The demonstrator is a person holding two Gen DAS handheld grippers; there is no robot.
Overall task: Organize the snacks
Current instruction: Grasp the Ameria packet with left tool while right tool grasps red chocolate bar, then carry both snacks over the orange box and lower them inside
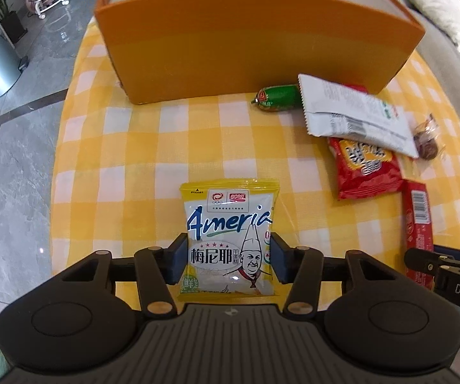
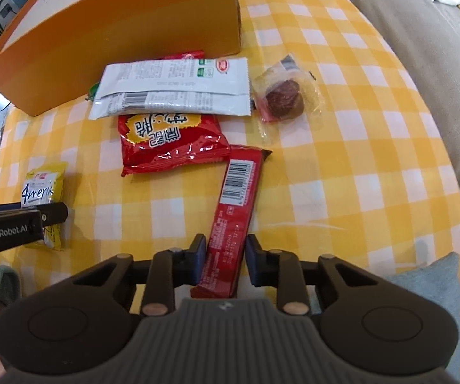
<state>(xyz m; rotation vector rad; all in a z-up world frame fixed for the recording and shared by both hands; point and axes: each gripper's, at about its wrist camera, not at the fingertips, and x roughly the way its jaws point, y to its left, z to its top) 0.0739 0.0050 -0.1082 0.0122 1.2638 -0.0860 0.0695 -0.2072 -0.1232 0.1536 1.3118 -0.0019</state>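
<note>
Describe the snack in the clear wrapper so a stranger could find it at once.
Start at the tall orange cardboard box on the yellow-checked tablecloth. Off its right corner, beside the long white foil packet, lies a round brown snack in crinkly clear plastic. It is the only see-through wrapper; all the others are printed.

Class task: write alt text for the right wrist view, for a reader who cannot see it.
The right gripper straddles a long red snack bar lying on a yellow checked tablecloth. Beyond lie a red packet, a white packet, a clear-wrapped brown sweet and an orange box.

Grey marble floor (image 1: 12, 166), beige sofa (image 2: 428, 64)
</note>
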